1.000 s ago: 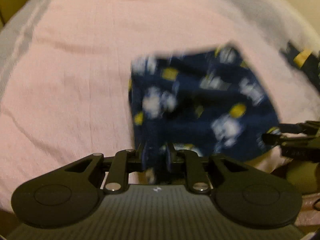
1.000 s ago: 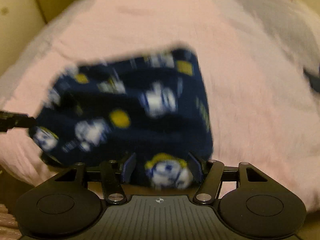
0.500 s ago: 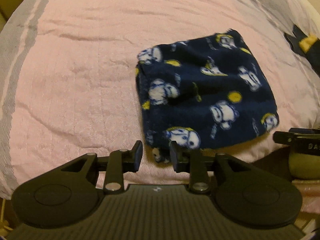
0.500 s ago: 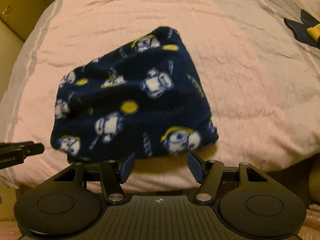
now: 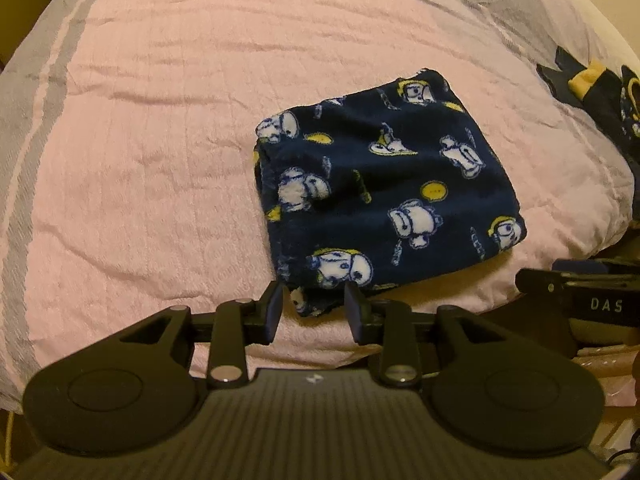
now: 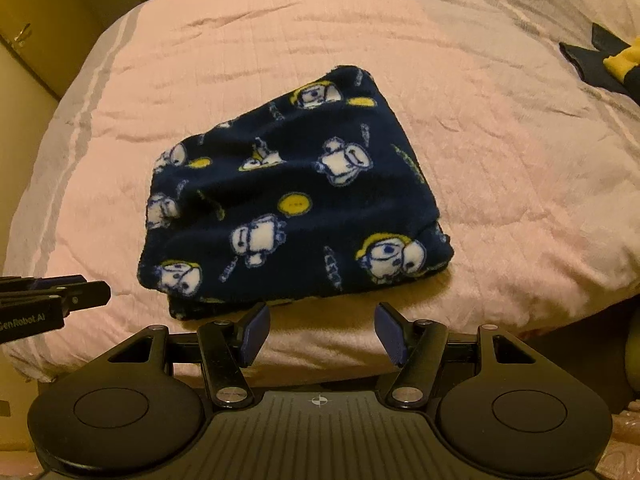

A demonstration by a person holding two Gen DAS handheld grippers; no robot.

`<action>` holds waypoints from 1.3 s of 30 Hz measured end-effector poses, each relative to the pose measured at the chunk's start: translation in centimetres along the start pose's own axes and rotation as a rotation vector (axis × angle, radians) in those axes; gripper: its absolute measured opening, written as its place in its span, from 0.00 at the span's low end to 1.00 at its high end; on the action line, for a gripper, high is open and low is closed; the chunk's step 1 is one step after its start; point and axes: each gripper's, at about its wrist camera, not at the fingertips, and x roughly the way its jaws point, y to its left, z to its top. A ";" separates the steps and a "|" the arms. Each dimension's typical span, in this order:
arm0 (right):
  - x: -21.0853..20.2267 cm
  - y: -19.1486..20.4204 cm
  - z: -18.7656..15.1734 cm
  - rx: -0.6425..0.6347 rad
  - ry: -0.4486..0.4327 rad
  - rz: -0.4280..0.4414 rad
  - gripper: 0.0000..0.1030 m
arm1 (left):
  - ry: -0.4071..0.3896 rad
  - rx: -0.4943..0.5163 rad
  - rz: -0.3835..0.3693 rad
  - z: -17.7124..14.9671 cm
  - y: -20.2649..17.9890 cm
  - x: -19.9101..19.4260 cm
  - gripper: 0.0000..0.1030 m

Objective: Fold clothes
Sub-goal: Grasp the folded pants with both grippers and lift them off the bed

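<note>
A folded navy fleece garment, printed with white cartoon dogs and yellow dots, lies flat near the front edge of the bed. My left gripper hovers above its near left corner. Its jaws are opening, and the corner shows in the gap below them without the pads pressing on it. My right gripper stands open just in front of the garment's near edge, with only bedcover between its fingers. Each gripper also shows in the other's view: the right gripper at the right edge, the left gripper at the left edge.
A pink bedcover with grey stripes along its sides covers the bed. A second navy and yellow garment lies at the far right. The bed's front edge drops off just behind the grippers. A yellowish cupboard door stands at the left.
Both grippers have risen and pulled back from the garment. The left one let go of the garment's corner and its jaws widened. The garment now lies still and folded on the bed.
</note>
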 end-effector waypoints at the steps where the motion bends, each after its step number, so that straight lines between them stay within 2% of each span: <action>1: 0.0 -0.2 0.0 0.007 0.002 0.000 0.60 | -0.005 -0.012 -0.010 0.1 0.4 0.0 0.29; 4: 0.6 -1.4 0.0 0.038 0.010 0.002 0.60 | -0.025 -0.034 -0.021 0.8 1.8 0.4 0.29; 9: 1.9 -3.0 1.4 0.098 0.018 0.068 0.60 | -0.058 -0.056 -0.004 3.2 3.9 0.8 0.29; 13: 2.4 -3.9 3.0 0.133 0.005 0.140 0.60 | -0.105 -0.011 -0.023 6.1 4.5 1.2 0.29; 17: 2.6 -4.8 3.9 0.204 -0.008 0.136 0.60 | -0.111 0.068 -0.059 9.1 4.4 2.8 0.33; 19: 2.7 -5.4 3.5 0.275 -0.010 0.160 0.60 | -0.105 0.115 -0.078 10.4 4.3 4.0 0.38; 24: 3.8 -5.8 1.0 0.531 -0.030 0.194 0.60 | -0.070 0.263 -0.156 13.2 4.4 8.1 0.40; 28: 4.8 -4.4 -2.9 0.798 -0.106 0.227 0.60 | -0.015 0.378 -0.255 15.0 4.4 11.3 0.40; 33: 7.5 -1.4 -7.3 1.110 -0.214 0.284 0.60 | 0.023 0.486 -0.331 16.6 4.2 13.6 0.40; 36: 8.6 -0.1 -8.3 1.220 -0.273 0.327 0.60 | 0.053 0.503 -0.380 17.2 4.0 14.8 0.37; 39: 9.5 0.7 -8.1 1.256 -0.326 0.311 0.60 | 0.082 0.521 -0.431 17.6 3.8 16.1 0.29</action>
